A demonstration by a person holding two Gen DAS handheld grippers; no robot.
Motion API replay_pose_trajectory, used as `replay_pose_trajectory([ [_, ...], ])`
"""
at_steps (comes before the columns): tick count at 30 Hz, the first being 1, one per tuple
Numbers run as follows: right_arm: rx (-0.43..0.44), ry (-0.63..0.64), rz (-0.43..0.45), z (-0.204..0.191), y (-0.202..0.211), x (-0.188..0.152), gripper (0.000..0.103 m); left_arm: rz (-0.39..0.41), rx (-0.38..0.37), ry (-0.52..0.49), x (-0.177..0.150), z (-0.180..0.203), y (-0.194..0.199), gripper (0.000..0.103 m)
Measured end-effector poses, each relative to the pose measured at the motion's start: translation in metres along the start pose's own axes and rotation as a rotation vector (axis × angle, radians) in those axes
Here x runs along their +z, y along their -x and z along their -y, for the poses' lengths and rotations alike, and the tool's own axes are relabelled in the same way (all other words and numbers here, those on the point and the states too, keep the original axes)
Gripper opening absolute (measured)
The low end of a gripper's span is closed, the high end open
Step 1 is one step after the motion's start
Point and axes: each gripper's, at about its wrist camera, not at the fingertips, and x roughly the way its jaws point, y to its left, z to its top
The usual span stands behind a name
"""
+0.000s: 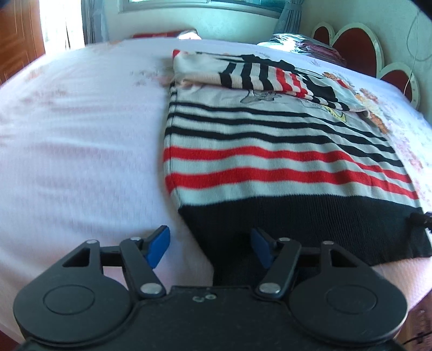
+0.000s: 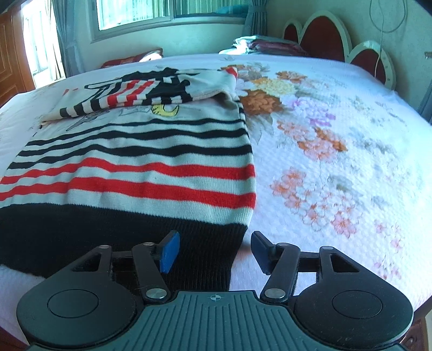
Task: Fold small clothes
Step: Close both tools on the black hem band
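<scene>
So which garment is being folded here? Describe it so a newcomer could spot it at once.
Start at the bed with the floral white cover. The sweater lies flat near its front edge, just ahead of both open grippers, left and right. It is the only knit there: white with black and red stripes, black hem, sleeves folded across its chest.

A home bedroom is showing here: a wide bed (image 2: 337, 135) is wearing a floral white bedspread, a red heart-shaped headboard (image 2: 324, 37) is standing behind it, and curtains (image 2: 64, 37) are hanging beside a sunlit window (image 2: 135, 13) (folded bedding (image 2: 259, 44) is lying near the headboard).
</scene>
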Motion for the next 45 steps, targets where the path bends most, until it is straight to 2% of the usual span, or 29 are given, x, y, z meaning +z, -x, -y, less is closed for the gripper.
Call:
replay_pose_trajectory([
  [5,0.044,-0.060,-0.021,0.005,0.002,-0.004,0.057,-0.016,-0.055,0.026,-0.007,-0.007,0.004,0.051],
  [7,0.058,-0.068,-0.031,0.004,0.002,-0.005,0.055,-0.033,-0.097,0.044,-0.007,-0.009,0.004,0.035],
  [8,0.062,-0.073,-0.032,0.004,0.003,-0.006,0.051,-0.044,-0.125,0.058,-0.006,-0.009,0.004,0.029],
  [9,0.069,-0.078,-0.035,0.004,0.003,-0.006,0.049,-0.057,-0.155,0.075,-0.005,-0.010,0.002,0.017],
  [10,0.078,-0.086,-0.037,0.004,0.004,-0.007,0.043,-0.069,-0.183,0.093,-0.005,-0.010,0.001,0.012],
  [13,0.099,-0.096,-0.049,0.004,0.005,-0.007,0.028,-0.090,-0.235,0.120,-0.005,-0.010,-0.004,0.009],
  [14,0.105,-0.099,-0.052,0.004,0.005,-0.007,0.018,-0.090,-0.245,0.120,-0.005,-0.009,-0.005,0.009],
  [17,0.126,-0.113,-0.061,0.003,0.006,-0.006,0.010,-0.078,-0.274,0.124,-0.002,-0.009,-0.005,0.007],
  [21,0.144,-0.115,-0.030,0.002,0.012,0.000,0.009,-0.032,-0.312,0.125,0.008,-0.008,0.004,0.007],
  [26,0.170,-0.113,0.044,0.002,0.020,0.024,0.009,0.060,-0.334,0.104,0.038,-0.004,0.016,0.007],
  [36,0.200,-0.075,0.210,-0.003,0.020,0.099,0.009,0.229,-0.328,0.090,0.109,0.003,0.022,0.007],
  [45,0.208,-0.070,0.280,0.005,-0.022,0.175,0.009,0.322,-0.294,0.149,0.175,0.008,-0.008,0.007],
])
